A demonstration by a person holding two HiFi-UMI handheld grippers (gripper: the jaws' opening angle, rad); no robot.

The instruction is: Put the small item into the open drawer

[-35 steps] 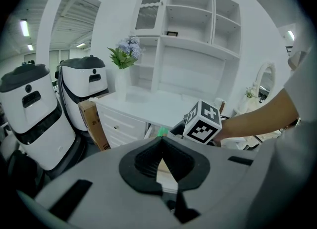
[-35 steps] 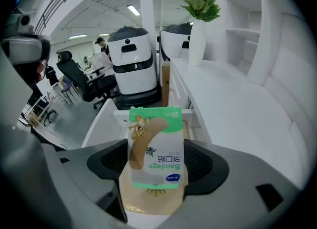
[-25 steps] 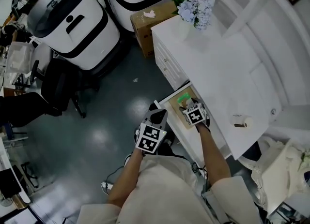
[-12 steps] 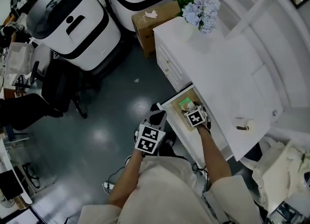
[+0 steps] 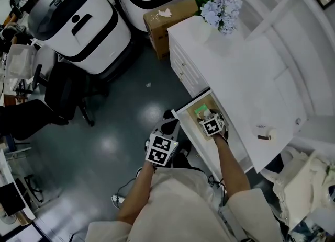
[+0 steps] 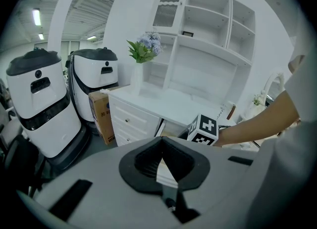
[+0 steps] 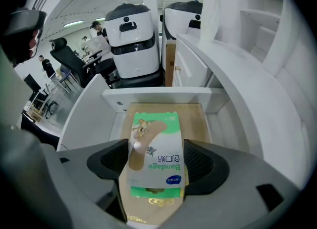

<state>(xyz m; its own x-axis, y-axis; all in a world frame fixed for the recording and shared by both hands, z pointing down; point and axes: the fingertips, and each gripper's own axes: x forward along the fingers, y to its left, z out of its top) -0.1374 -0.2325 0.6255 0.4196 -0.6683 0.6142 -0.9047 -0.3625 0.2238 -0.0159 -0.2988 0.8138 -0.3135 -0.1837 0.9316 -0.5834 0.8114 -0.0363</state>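
Right gripper view shows the right hand-held gripper [image 7: 156, 150] clamped on a green-and-white bandage box [image 7: 157, 134]. Its jaws press the box's two sides and hold it over the wooden bottom of the open drawer [image 7: 91, 121]. Head view places that drawer pulled out below the front edge of the white tabletop [image 5: 235, 73], with a vase of pale blue flowers [image 5: 222, 10] at a far corner. Left gripper view shows the left hand-held gripper [image 6: 162, 144] with jaws closed together and nothing between them, held off the tabletop's edge above the dark floor [image 5: 125, 105].
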